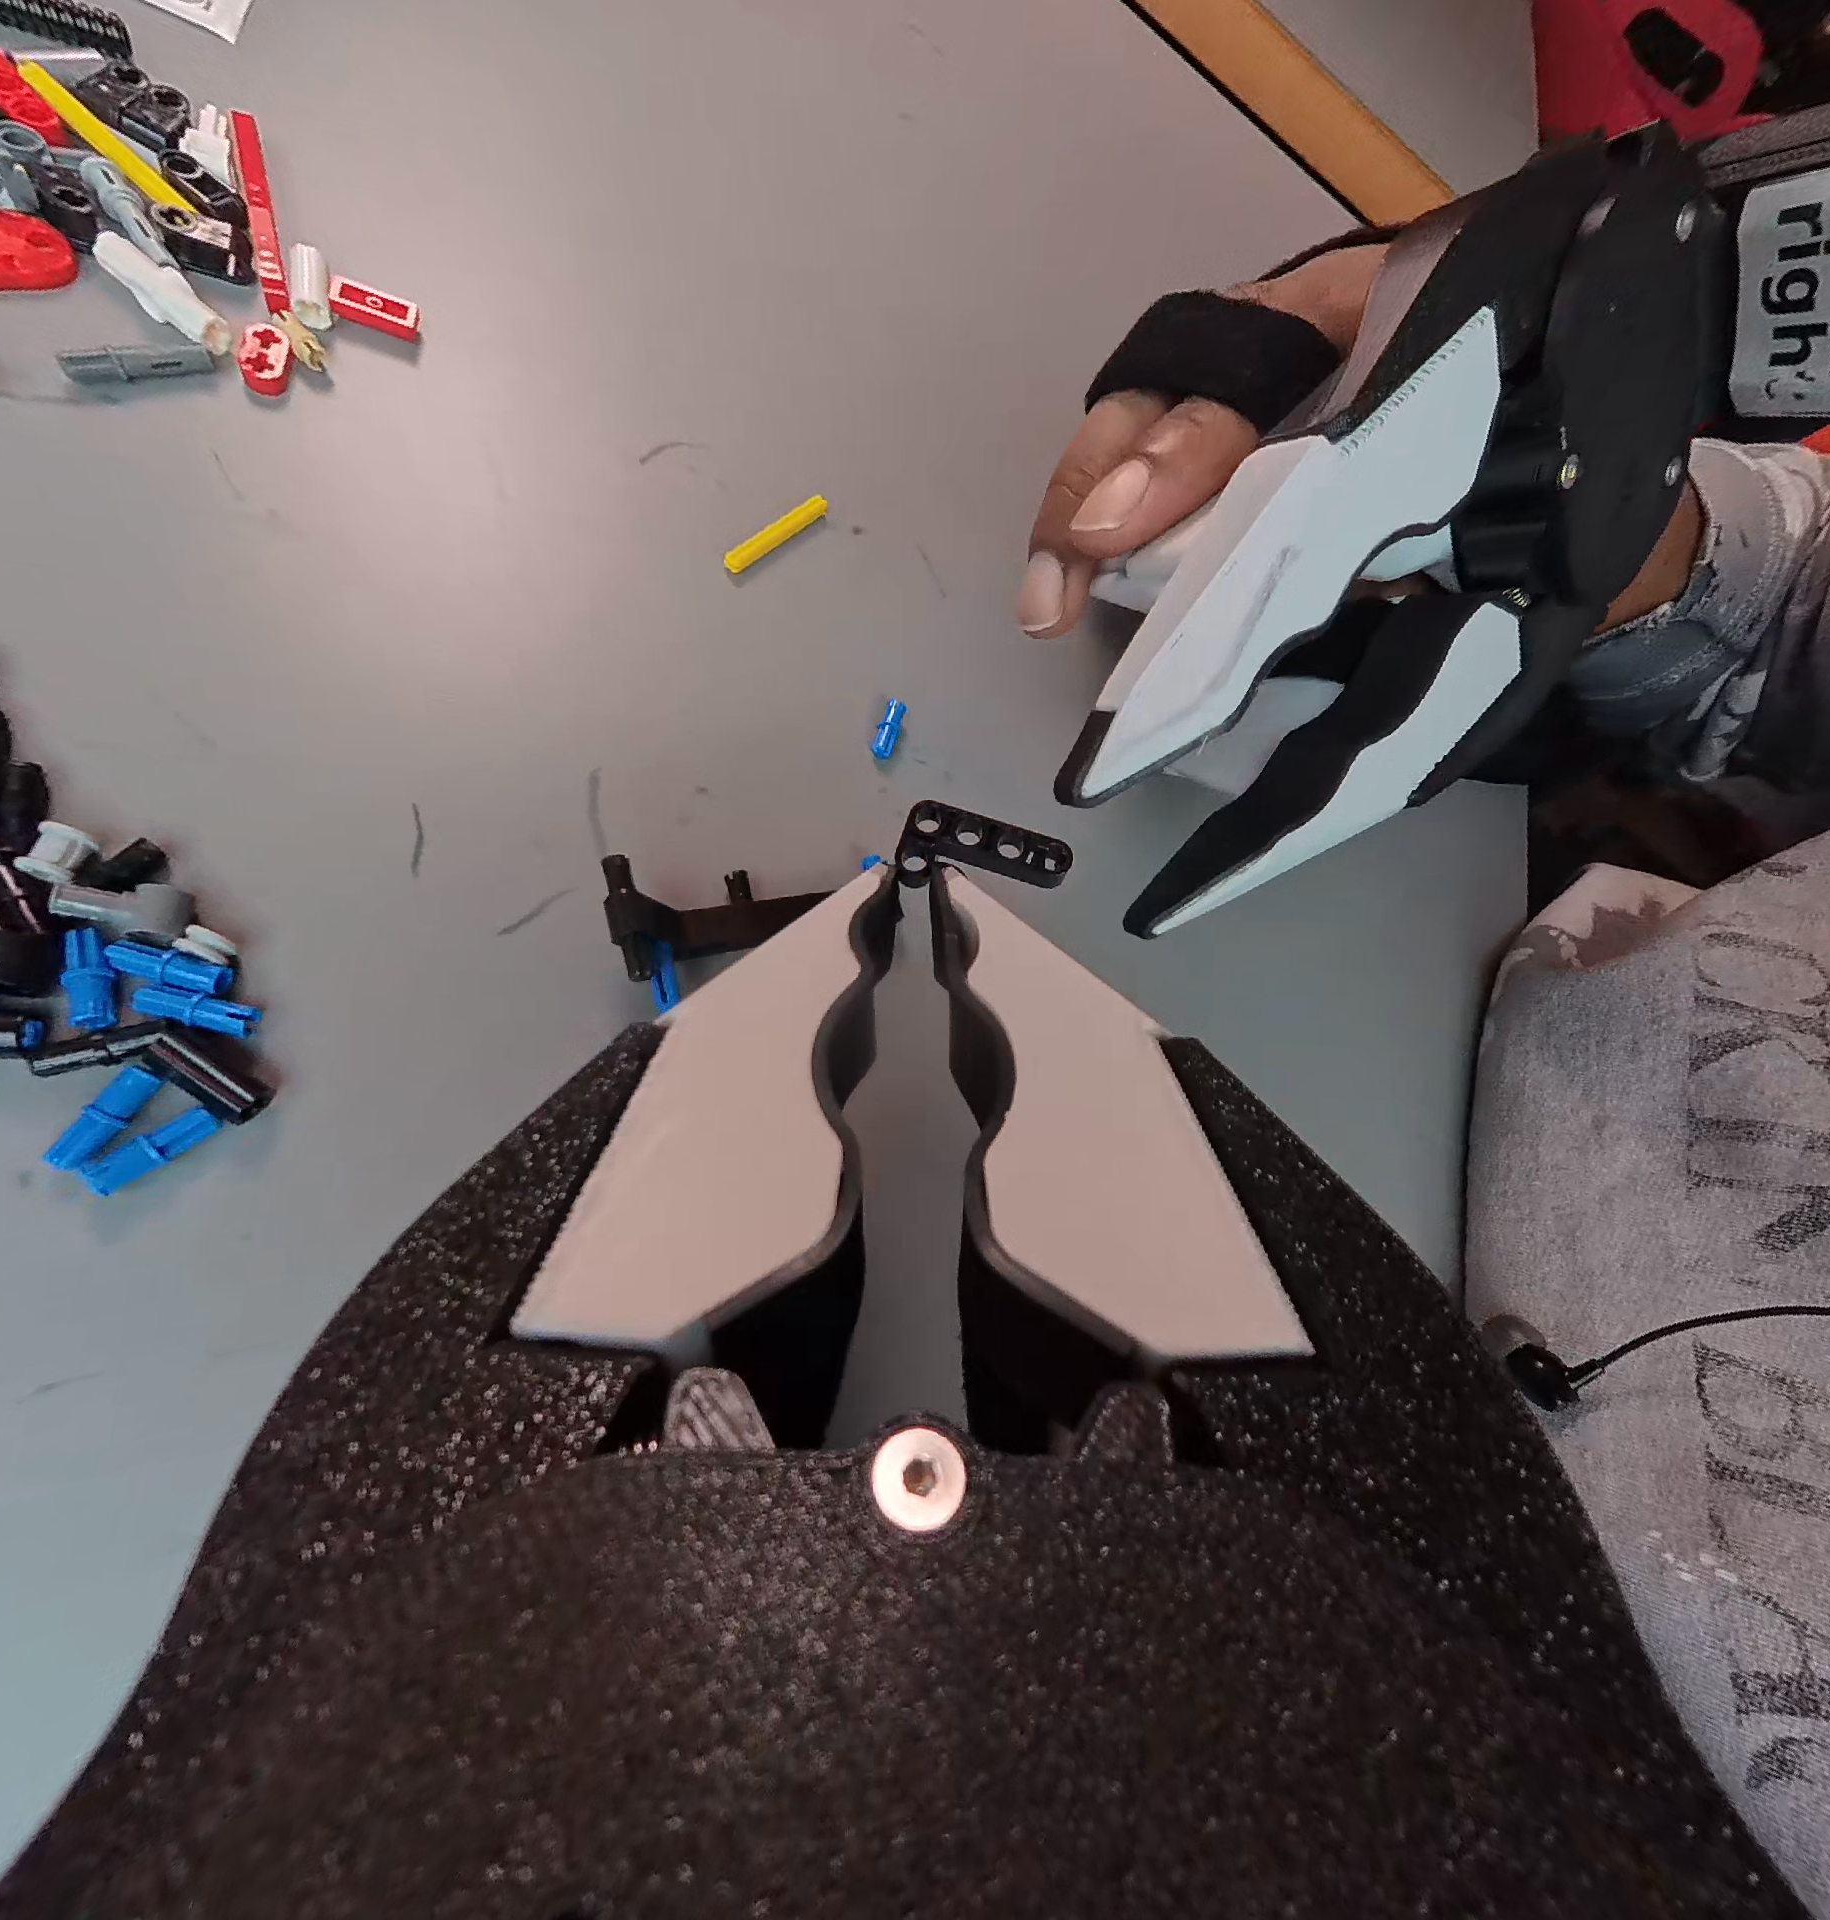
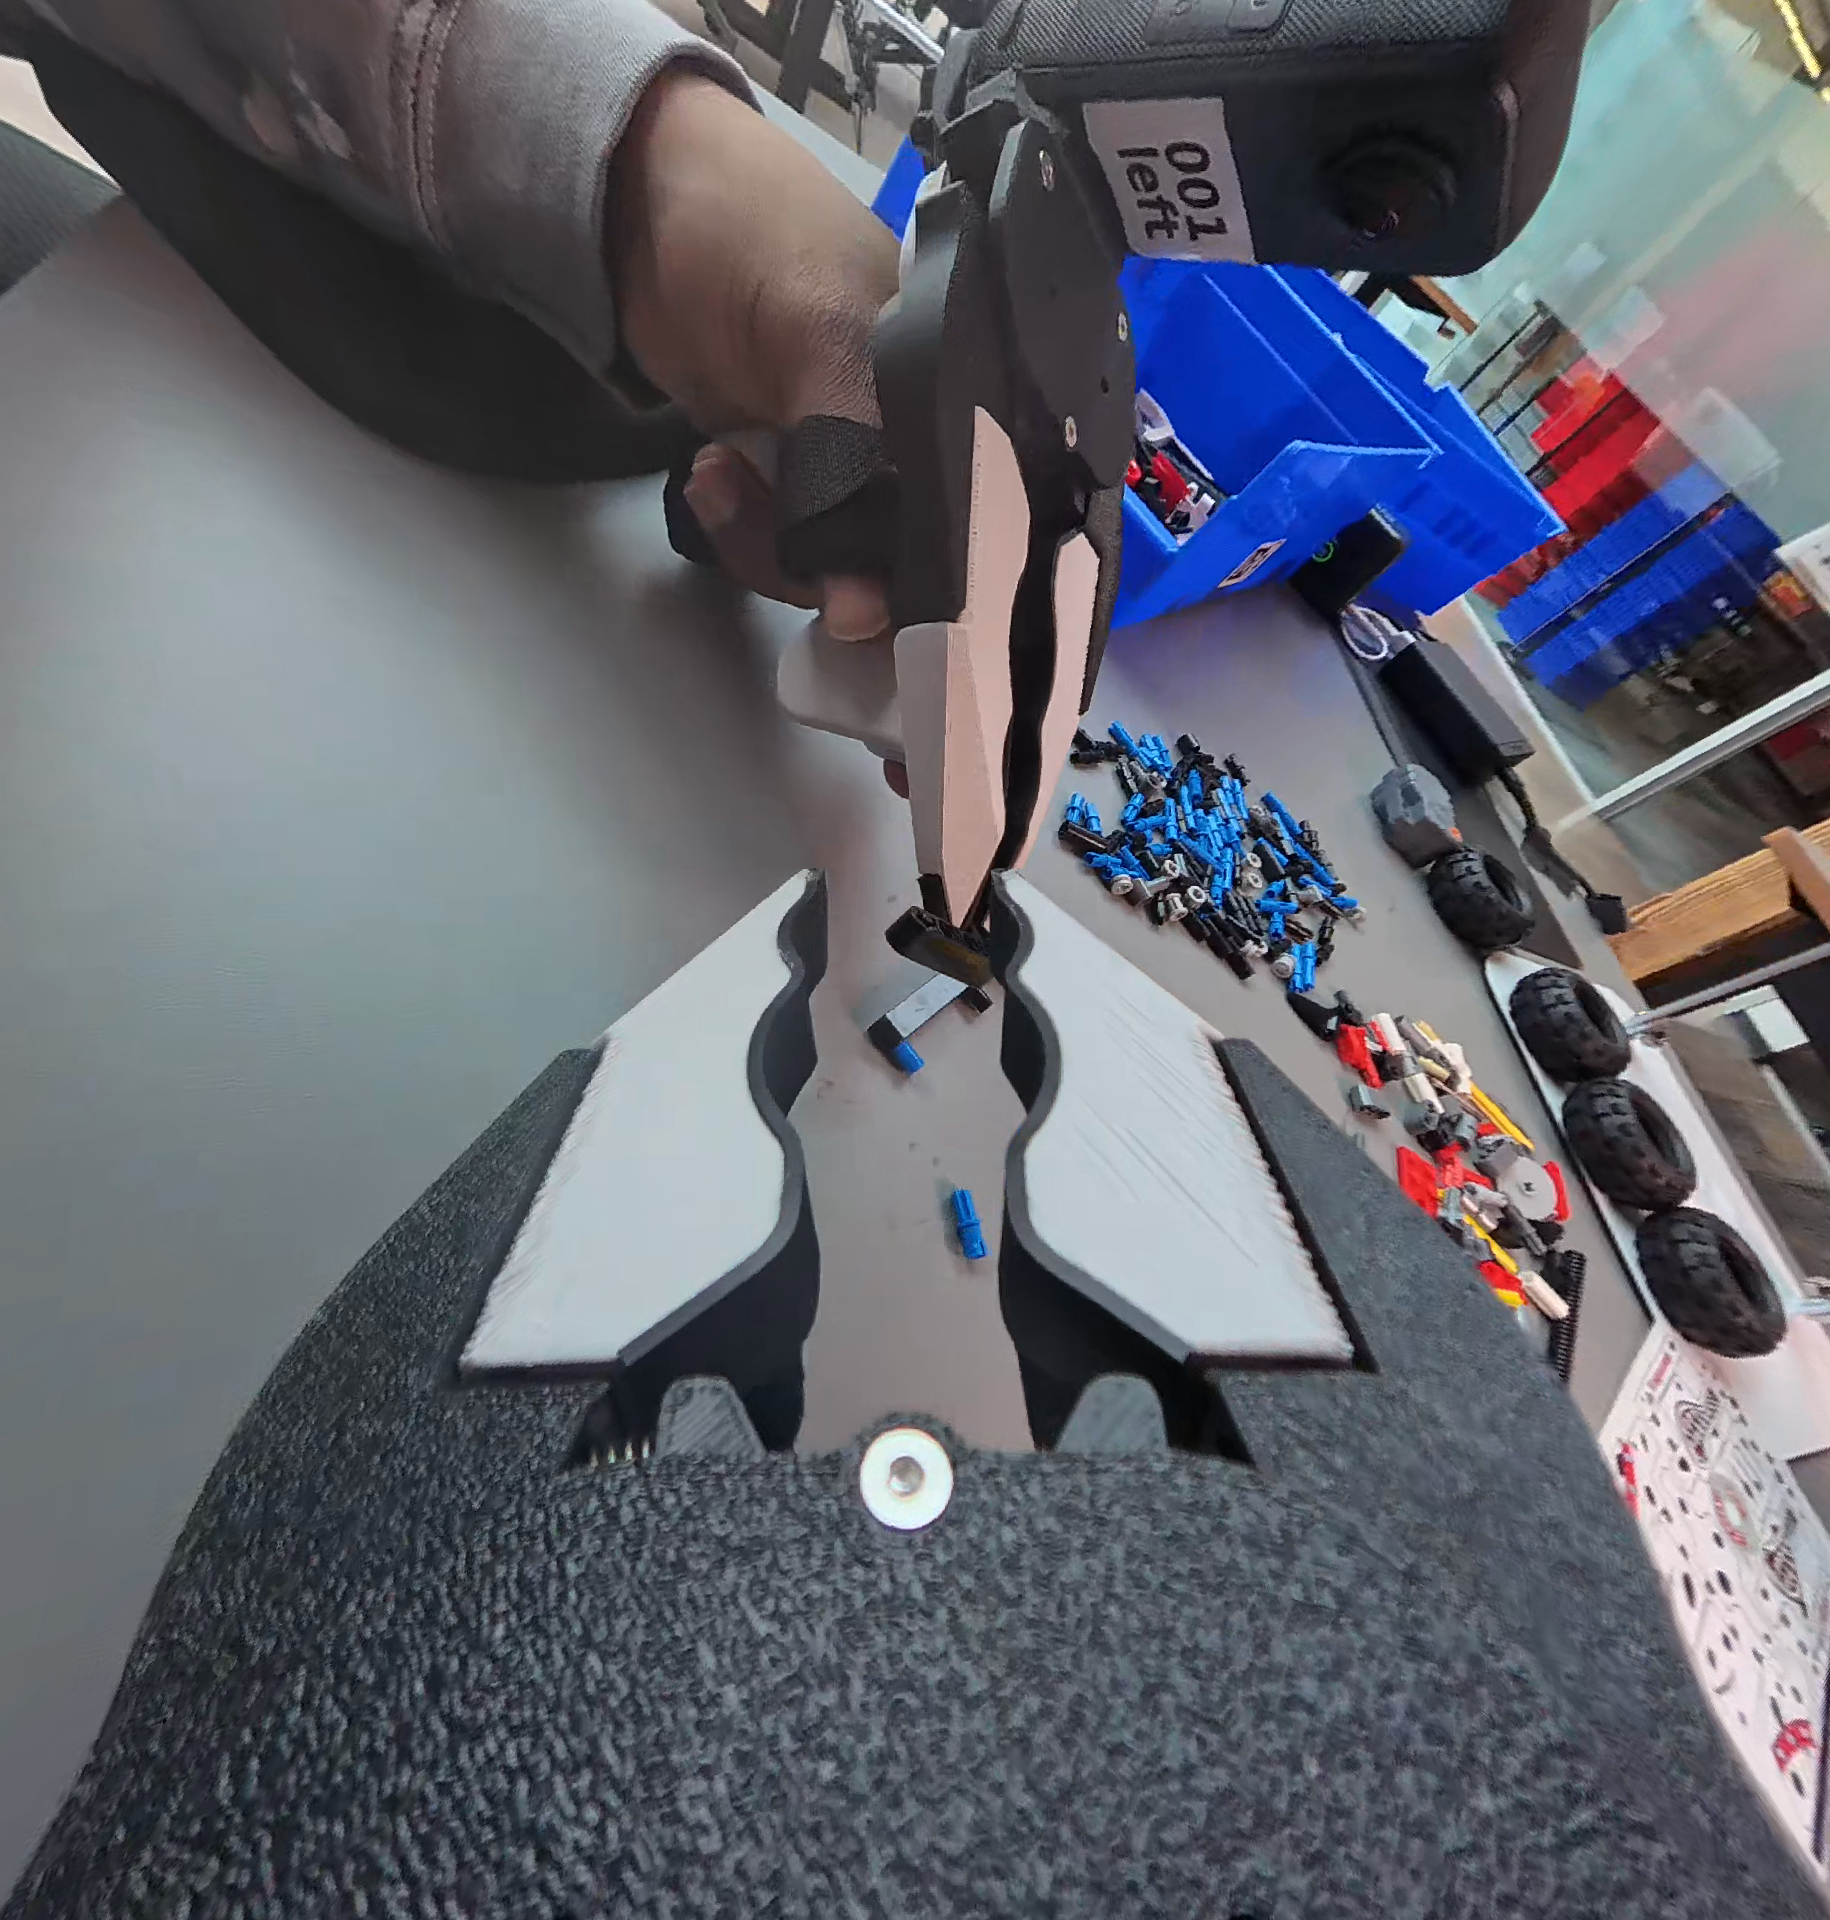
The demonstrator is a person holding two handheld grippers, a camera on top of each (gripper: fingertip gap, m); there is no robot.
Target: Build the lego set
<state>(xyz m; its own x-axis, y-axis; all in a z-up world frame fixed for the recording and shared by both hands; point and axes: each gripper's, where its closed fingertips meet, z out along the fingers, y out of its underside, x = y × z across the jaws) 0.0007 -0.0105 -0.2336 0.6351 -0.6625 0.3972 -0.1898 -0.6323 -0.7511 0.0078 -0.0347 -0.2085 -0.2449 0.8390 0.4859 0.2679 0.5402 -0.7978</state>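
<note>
My left gripper [image 1: 916, 883] is shut on the short end of a black L-shaped beam with holes [image 1: 994, 840] and holds it above the grey table [image 1: 578, 623]. In the right wrist view the left gripper [image 2: 978, 888] points down from above with the black beam [image 2: 932, 935] at its tips. My right gripper [image 2: 909, 883] is open and empty, its jaws on either side of the beam; it also shows at the right of the left wrist view [image 1: 1103, 857]. A black sub-assembly with blue pins [image 1: 682, 920] lies on the table under the beam, partly hidden [image 2: 916, 1013].
Loose on the table: a blue pin [image 1: 888, 727] [image 2: 965, 1224] and a yellow axle [image 1: 776, 532]. A pile of blue and black pins [image 2: 1202, 842], a red and grey parts pile [image 2: 1462, 1174], black tyres [image 2: 1576, 1023], a blue bin [image 2: 1306, 416] and a printed sheet [image 2: 1742, 1558] lie to the right. Less than 4 cm separates the two grippers' tips. Between my left fingertips and the blue pin [image 1: 888, 727] there is roughly 7 cm. It turns up in the right wrist view [image 2: 972, 1218] as well.
</note>
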